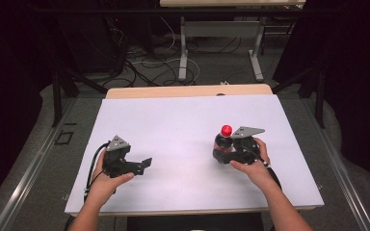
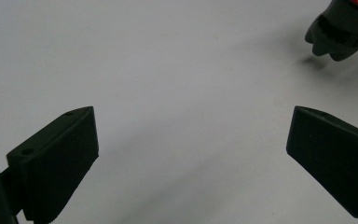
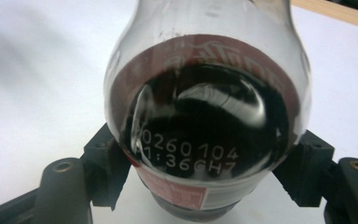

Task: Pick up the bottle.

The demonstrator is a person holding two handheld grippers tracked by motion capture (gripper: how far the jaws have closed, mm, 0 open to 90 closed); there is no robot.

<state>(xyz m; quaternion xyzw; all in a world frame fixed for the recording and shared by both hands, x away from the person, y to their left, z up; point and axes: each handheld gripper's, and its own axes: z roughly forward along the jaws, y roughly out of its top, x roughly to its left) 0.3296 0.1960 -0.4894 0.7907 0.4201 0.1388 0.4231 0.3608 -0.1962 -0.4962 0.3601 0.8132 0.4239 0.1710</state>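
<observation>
Over on the left side of the white table, the left gripper is sitting low over the surface with its 2 jaws spread wide, nothing between them, just bare tabletop. Moving right, the right gripper is clamping a cola bottle around its body, jaws pressing in on both sides. The bottle is standing pretty much upright with its red cap on top, dark soda inside, printed code showing on the shoulder. Its base is hanging just above the tabletop.
</observation>
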